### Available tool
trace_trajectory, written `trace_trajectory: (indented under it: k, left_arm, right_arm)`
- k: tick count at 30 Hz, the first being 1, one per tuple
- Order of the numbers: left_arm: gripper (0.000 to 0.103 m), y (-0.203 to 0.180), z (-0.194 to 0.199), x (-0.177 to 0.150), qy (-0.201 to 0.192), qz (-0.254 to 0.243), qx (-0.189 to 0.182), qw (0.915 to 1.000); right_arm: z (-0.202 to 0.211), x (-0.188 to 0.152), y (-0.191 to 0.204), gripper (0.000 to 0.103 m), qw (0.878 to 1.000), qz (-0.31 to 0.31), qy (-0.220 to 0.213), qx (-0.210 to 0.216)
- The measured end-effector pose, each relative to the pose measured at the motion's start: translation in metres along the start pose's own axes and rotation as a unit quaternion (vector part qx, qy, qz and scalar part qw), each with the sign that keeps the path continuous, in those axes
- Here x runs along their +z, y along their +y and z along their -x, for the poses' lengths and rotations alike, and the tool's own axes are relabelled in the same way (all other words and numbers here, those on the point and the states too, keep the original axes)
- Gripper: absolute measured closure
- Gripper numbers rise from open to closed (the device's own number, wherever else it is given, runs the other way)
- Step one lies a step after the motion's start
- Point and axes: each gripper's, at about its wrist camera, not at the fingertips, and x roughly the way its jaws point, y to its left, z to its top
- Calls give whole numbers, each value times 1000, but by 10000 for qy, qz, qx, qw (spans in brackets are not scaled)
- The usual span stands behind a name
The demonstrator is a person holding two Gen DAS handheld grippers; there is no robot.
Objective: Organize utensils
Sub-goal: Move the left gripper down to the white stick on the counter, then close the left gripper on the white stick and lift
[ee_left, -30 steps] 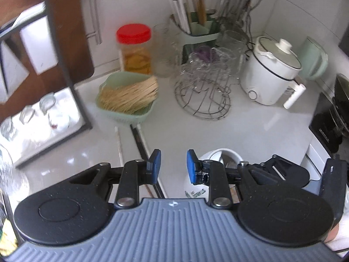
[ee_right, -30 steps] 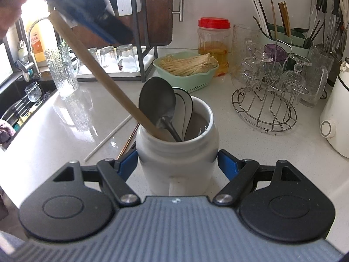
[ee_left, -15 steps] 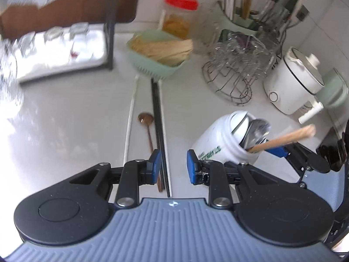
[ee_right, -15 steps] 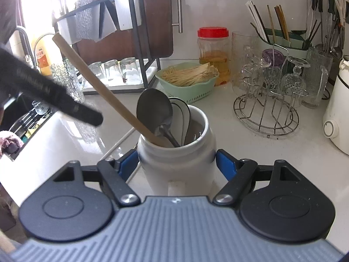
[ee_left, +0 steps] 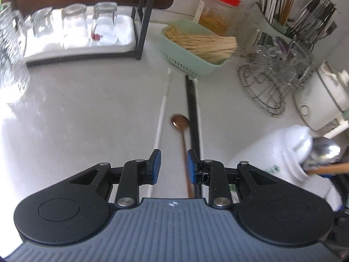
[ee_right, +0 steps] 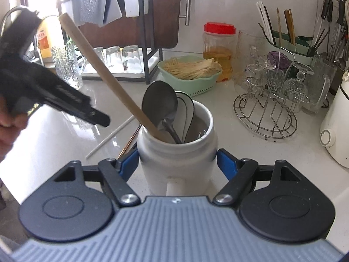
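Between the right tongs [ee_right: 177, 161] stands the white jar [ee_right: 177, 152]; the jaws are opening slightly, yet both blue pads rest against its sides. It holds a wooden handle [ee_right: 104, 74], a dark ladle [ee_right: 160, 104] and white spoons [ee_right: 187, 111]. Beneath the left tongs [ee_left: 172, 169], spread with nothing between them, lie a brown spoon [ee_left: 184, 142], black chopsticks [ee_left: 193, 118] and a white chopstick [ee_left: 162, 111] on the tabletop [ee_left: 87, 113], the jar just right.
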Motion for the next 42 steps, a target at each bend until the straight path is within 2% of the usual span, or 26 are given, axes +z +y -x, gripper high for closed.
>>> trace_trajectory:
  k: [11,19,21,25,30,42]
  left_arm:
    - [74,-11,-72,48,-75,-406,120,9991]
    - [76,-9,-102,70,-142,-635,236,9976]
    - [81,-13,-106,72,-191,-777,282,9964]
    - [95,-18,-110,75,-187,-960,341,9946]
    - [96,-22,-109,74,-163,-1061,417,9934]
    - [96,-9,-76,47,-108,-733,443,9963]
  right_arm:
    - [-2,3,1,22,9997,-53,202,-91]
    - [-3,7,5,22,9989,-198,344,-257]
    - [-3,7,5,22,9986,-250,359,-293]
    - [-3,8,7,22,9981,-316,387,-353]
    - [-3,7,7,23,9979,-343,396,-371]
    - [-4,10,9,22,9977,-265,468,-410]
